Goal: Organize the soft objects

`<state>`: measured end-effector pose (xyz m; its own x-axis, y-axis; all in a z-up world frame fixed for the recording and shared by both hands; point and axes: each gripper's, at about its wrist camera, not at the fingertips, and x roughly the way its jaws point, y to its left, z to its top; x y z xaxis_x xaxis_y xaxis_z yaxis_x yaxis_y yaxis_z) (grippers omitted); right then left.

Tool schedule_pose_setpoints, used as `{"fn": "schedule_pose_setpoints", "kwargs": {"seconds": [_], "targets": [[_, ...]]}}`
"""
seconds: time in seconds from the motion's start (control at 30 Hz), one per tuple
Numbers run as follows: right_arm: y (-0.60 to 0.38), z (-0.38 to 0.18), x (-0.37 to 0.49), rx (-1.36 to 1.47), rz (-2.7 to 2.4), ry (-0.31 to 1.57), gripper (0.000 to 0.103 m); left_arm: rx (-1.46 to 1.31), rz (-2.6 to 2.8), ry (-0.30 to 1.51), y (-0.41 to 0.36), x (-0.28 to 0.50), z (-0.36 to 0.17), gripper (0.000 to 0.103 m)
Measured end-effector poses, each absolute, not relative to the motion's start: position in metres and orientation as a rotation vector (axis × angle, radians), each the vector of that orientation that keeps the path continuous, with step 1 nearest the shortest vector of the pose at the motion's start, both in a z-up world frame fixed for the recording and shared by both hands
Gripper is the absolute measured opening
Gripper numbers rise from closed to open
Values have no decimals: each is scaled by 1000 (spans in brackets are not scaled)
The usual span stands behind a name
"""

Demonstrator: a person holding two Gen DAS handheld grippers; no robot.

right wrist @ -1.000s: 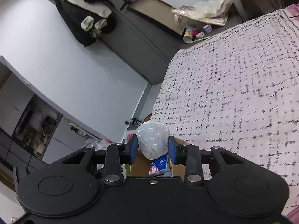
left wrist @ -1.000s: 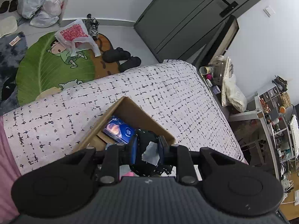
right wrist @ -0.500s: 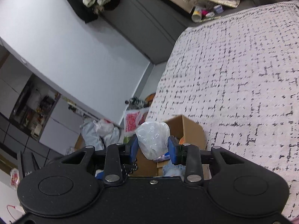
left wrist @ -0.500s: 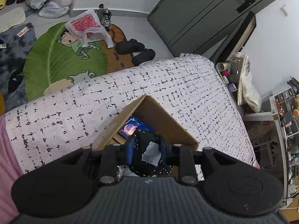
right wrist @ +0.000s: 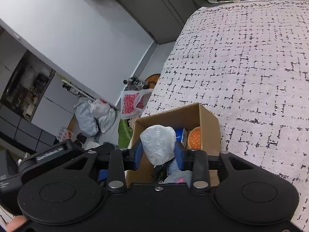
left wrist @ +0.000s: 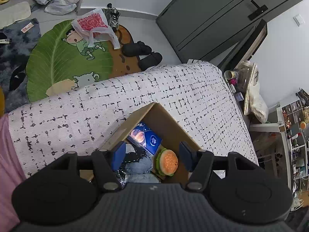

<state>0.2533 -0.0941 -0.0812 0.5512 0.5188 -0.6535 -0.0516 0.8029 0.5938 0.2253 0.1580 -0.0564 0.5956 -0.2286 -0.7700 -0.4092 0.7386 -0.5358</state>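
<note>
A cardboard box [left wrist: 170,123] stands open on the patterned bed cover [left wrist: 87,104]. Inside lie a blue packet [left wrist: 148,138], a burger plush [left wrist: 167,162], a black item [left wrist: 133,157] and a grey-blue soft item [left wrist: 141,167]. My left gripper [left wrist: 151,154] is open and empty just above the box. My right gripper [right wrist: 158,150] is shut on a white plastic-wrapped bundle [right wrist: 157,144] and holds it over the box [right wrist: 210,123]. The burger plush [right wrist: 195,137] also shows there.
The box sits near the bed's foot edge. Beyond it on the floor are a green leaf rug [left wrist: 63,61], black slippers [left wrist: 143,52] and a red-and-white plastic bag [left wrist: 92,22]. A dark wardrobe [left wrist: 216,15] stands at the wall.
My left gripper has opened and let go of the black item, which now lies in the box. My right gripper has moved over the box with the white bundle.
</note>
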Motion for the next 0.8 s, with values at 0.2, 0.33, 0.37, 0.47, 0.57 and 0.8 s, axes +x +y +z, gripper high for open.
{"fn": "schedule_pose_setpoints", "kwargs": {"seconds": [0.2, 0.33, 0.37, 0.47, 0.57, 0.8], "targets": [[-99, -79, 247, 546, 337, 964, 51, -705, 110, 949, 157, 219, -46, 72], [-117, -69, 236, 561, 316, 950, 57, -660, 108, 945, 151, 215, -39, 80], [-122, -67, 234, 566, 308, 946, 60, -644, 101, 943, 148, 214, -37, 81], [-137, -61, 226, 574, 288, 943, 66, -594, 87, 947, 140, 212, -32, 82], [-151, -55, 218, 576, 273, 943, 77, -550, 86, 953, 134, 209, -27, 86], [-169, -41, 203, 520, 270, 931, 88, -467, 69, 982, 120, 202, -13, 90]]}}
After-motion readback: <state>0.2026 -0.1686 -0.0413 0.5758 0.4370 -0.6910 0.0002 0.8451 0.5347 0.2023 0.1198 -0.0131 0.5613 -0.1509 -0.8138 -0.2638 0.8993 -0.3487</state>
